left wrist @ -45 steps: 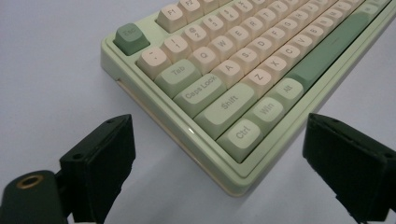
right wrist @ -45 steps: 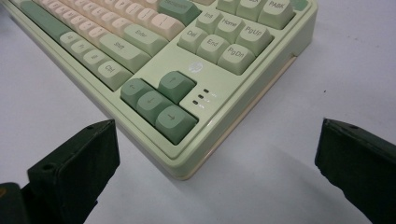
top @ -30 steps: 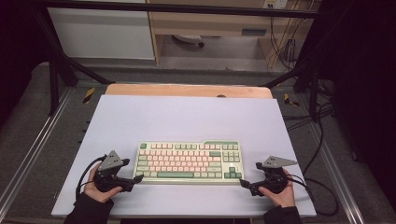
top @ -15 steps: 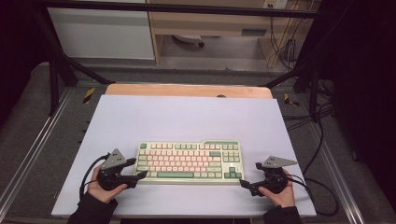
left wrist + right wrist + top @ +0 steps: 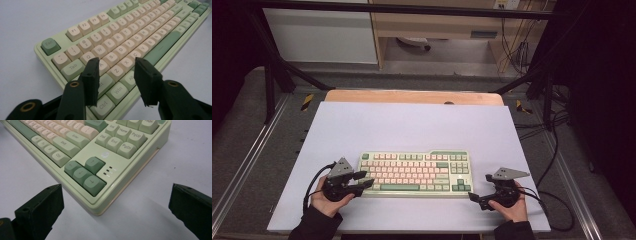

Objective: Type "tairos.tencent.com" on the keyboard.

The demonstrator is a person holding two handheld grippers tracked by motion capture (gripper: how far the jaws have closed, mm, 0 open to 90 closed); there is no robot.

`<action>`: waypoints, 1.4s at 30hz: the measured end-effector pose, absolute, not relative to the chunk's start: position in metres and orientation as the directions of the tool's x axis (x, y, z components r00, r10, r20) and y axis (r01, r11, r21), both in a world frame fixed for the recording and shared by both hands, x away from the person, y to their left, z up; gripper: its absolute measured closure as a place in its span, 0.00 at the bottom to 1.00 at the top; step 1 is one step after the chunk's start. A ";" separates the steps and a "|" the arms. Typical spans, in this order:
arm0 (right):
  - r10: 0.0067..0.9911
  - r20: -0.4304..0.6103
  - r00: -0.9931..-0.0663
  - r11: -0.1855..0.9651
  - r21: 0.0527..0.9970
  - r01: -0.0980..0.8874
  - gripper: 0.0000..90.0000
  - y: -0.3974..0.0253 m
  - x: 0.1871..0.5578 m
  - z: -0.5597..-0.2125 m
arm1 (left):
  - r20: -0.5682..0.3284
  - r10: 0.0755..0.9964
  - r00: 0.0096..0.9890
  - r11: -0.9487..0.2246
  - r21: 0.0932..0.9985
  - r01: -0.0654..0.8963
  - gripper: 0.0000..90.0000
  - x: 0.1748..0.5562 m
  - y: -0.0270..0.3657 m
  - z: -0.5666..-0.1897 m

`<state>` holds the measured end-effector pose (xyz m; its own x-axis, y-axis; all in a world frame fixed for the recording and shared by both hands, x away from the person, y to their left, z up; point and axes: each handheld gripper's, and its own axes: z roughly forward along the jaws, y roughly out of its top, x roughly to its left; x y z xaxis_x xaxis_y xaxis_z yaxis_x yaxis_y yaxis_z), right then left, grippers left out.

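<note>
A pale green keyboard (image 5: pixel 414 172) with cream and green keys lies across the near middle of the light mat (image 5: pixel 412 125). My left gripper (image 5: pixel 368 180) is at its left end. In the left gripper view the keyboard (image 5: pixel 140 32) runs away to the upper right, and the left gripper (image 5: pixel 116 65) hovers open over the Z, A and Alt keys, holding nothing. My right gripper (image 5: pixel 474 197) sits just off the keyboard's near right corner. In the right gripper view that gripper (image 5: pixel 116 188) stands wide open, its jaws either side of the corner by the arrow keys (image 5: pixel 85 173).
A wooden table edge (image 5: pixel 412 96) shows behind the mat. Metal rails (image 5: pixel 247 165) flank the table on both sides. Black cables (image 5: pixel 557 200) trail off to the right. The far half of the mat is bare.
My left gripper has moved right and slightly forward, so its jaws now reach over the keyboard's left end. The right gripper and the keyboard have stayed put.
</note>
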<state>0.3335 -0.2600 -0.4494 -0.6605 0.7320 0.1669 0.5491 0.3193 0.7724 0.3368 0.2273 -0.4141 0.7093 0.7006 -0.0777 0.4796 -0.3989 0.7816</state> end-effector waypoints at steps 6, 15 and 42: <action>0.732 0.167 -0.661 0.320 0.772 0.549 0.00 -0.260 0.334 -0.450 | -0.076 0.697 0.713 -0.401 0.783 0.475 0.71 0.339 0.222 -0.411; 0.732 0.169 -0.660 0.320 0.770 0.552 0.00 -0.259 0.333 -0.450 | -0.077 0.689 0.721 -0.409 0.779 0.474 0.84 0.344 0.213 -0.410; 0.730 0.168 -0.663 0.324 0.769 0.551 0.00 -0.260 0.333 -0.450 | -0.079 0.657 0.750 -0.435 0.773 0.462 1.00 0.366 0.171 -0.403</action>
<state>0.3333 -0.2596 -0.4497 -0.6628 0.7298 0.1677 0.5512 0.3240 0.7689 0.3656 0.1705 -0.4026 0.7497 0.6570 -0.0788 0.4622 -0.4347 0.7730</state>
